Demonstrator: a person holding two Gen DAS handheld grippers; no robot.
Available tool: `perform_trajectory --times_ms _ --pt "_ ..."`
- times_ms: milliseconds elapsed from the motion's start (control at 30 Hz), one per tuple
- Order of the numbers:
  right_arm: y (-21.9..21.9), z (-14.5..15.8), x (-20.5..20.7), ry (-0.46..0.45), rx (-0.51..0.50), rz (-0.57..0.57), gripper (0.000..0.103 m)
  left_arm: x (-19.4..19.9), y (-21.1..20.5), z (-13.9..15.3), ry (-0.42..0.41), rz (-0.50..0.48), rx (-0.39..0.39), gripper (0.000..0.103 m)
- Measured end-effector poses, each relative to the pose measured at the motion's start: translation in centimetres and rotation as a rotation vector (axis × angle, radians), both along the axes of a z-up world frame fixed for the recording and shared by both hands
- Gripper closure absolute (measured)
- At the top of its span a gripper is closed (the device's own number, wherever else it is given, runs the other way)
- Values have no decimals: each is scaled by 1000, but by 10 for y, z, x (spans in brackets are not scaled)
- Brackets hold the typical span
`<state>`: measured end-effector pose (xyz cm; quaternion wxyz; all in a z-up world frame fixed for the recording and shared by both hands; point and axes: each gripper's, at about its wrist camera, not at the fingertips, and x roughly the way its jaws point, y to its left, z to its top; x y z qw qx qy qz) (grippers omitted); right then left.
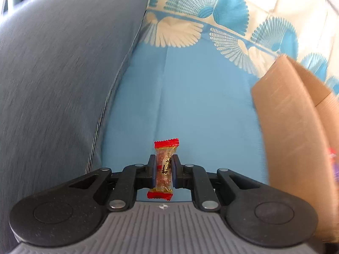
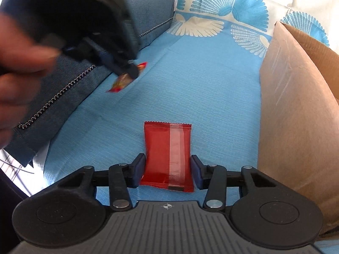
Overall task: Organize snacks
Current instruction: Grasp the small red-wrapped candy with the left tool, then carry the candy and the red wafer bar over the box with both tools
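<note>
My left gripper [image 1: 163, 170] is shut on a small candy [image 1: 164, 169] in a clear wrapper with red ends, held above the blue cloth [image 1: 201, 110]. The right wrist view shows that same left gripper [image 2: 132, 72] at the upper left, blurred, in a person's hand [image 2: 19, 67], with the candy [image 2: 121, 81] hanging from it. My right gripper [image 2: 167, 169] sits low over the cloth [image 2: 201, 89]. Its two pads touch the sides of a flat red snack packet [image 2: 165, 158], which is pinched narrower between them and lies on the cloth.
An open cardboard box [image 1: 286, 122] [image 2: 296, 110] stands at the right, with something colourful [image 1: 332, 156] showing at its edge. A grey-blue cushion [image 1: 59, 80] [image 2: 63, 97] borders the cloth on the left. Fan-patterned fabric [image 2: 222, 14] lies at the back.
</note>
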<state>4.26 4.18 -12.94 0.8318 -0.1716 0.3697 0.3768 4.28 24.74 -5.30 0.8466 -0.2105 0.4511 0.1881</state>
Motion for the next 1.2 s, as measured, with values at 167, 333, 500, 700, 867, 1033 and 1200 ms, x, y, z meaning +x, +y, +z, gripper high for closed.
perform_trajectory --times_ms 167,333,500,700,867,1033,1200 --pt "-4 6 -4 14 19 -3 55 -11 3 -6 32 39 -78 87" --pt "-3 4 1 41 3 -5 50 4 -13 -10 96 -5 -21 70" --pt "-2 2 5 53 6 -20 44 4 -10 -18 127 -3 -32 70" --pt "0 -1 5 44 -2 -12 44 12 -6 -27 145 -21 -30 70" --pt "1 -1 5 42 0 -11 44 20 -4 -33 151 -30 -25 70" --pt "1 0 3 34 2 -9 52 23 -7 -36 156 -42 -13 70" --pt "-2 2 0 31 17 -12 57 24 -12 -36 164 -66 23 83"
